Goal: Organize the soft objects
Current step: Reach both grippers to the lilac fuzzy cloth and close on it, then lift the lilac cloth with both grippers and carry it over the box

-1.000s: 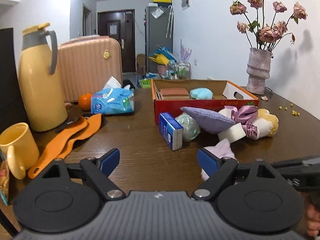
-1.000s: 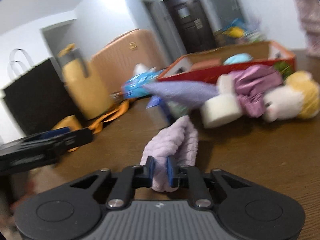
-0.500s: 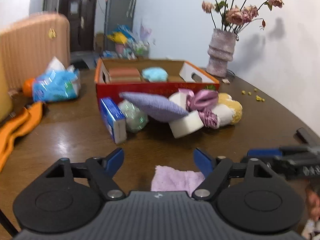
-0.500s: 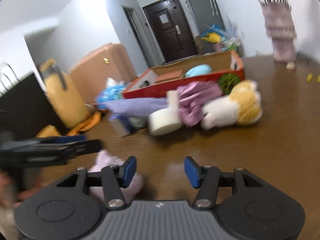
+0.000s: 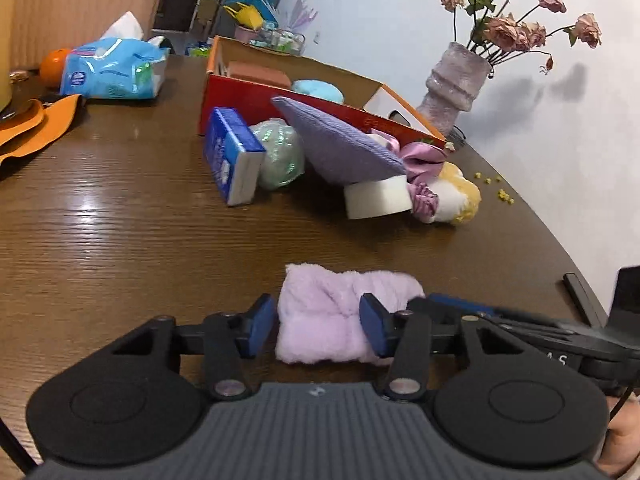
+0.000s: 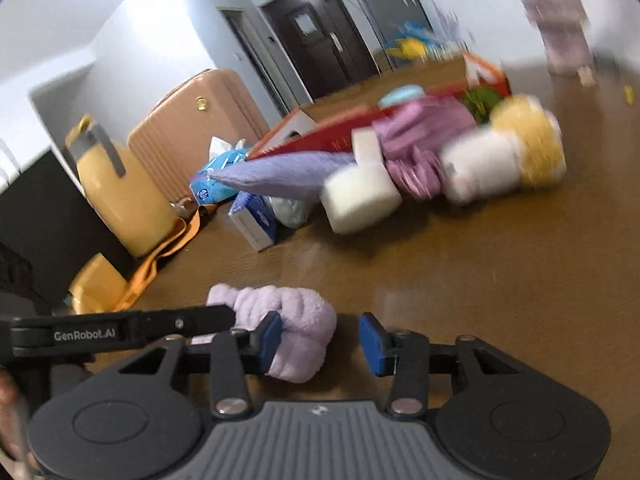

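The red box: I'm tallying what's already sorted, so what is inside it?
Inside the red box a brick-coloured block and a light blue soft thing show. The near wall and the purple cushion hide the rest.

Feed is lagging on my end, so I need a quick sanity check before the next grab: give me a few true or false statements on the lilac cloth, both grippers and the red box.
1. The lilac cloth lies on the wooden table, outside the red box. True.
2. The red box is empty. False: a light blue soft item and a brown block sit inside it.
3. The left gripper has the cloth between its fingers, which have just been closing. True.
4. The right gripper is clamped shut on the cloth. False: its jaws stand apart, and the cloth sits at its left finger only.
5. The white foam block stands alone, far from the other items. False: it lies under the purple cushion.
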